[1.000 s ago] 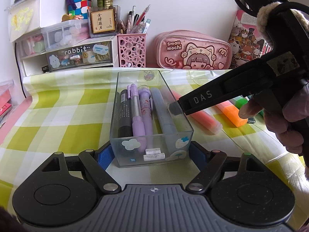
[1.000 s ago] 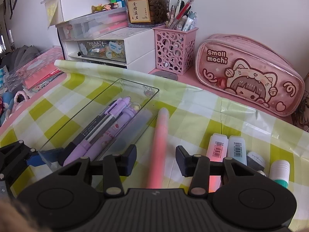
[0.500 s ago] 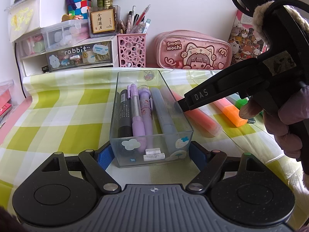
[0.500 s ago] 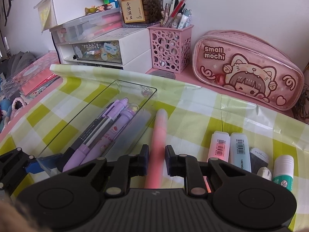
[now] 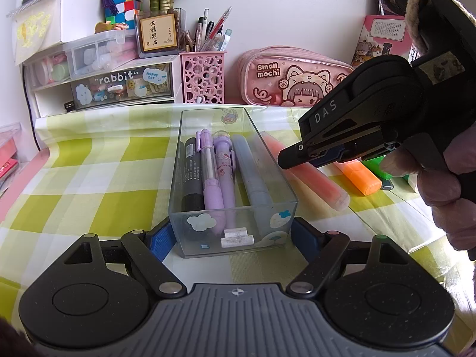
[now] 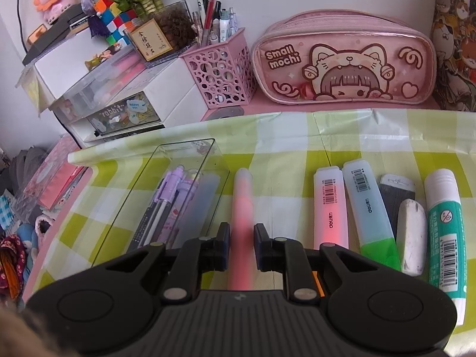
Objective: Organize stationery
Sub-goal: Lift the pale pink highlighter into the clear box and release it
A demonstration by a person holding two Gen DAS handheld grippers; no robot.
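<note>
A clear plastic tray point(image 5: 208, 238) point(image 6: 166, 196) holds a black marker, purple pens and a grey-blue pen. My left gripper point(image 5: 232, 239) is shut on the tray's near end, one blue pad on each side. A frosted pink highlighter point(image 5: 315, 178) point(image 6: 242, 202) lies just right of the tray. My right gripper point(image 6: 241, 248) is shut on this pink highlighter; in the left wrist view the right gripper point(image 5: 293, 156) sits over it. I cannot tell if the highlighter is off the cloth.
Right of the held highlighter lie a pink highlighter point(image 6: 330, 205), a blue-green highlighter point(image 6: 370, 208), a white eraser point(image 6: 412, 235) and a glue stick point(image 6: 446, 232). An orange highlighter point(image 5: 361, 178) lies near my right hand. A pink pen cup point(image 5: 203, 77), pencil case point(image 5: 294, 80) and drawers point(image 5: 119, 86) line the back.
My right gripper has closed from open onto the pink highlighter and has risen and swung, so its view shifted right. My left gripper and the tray have stayed still.
</note>
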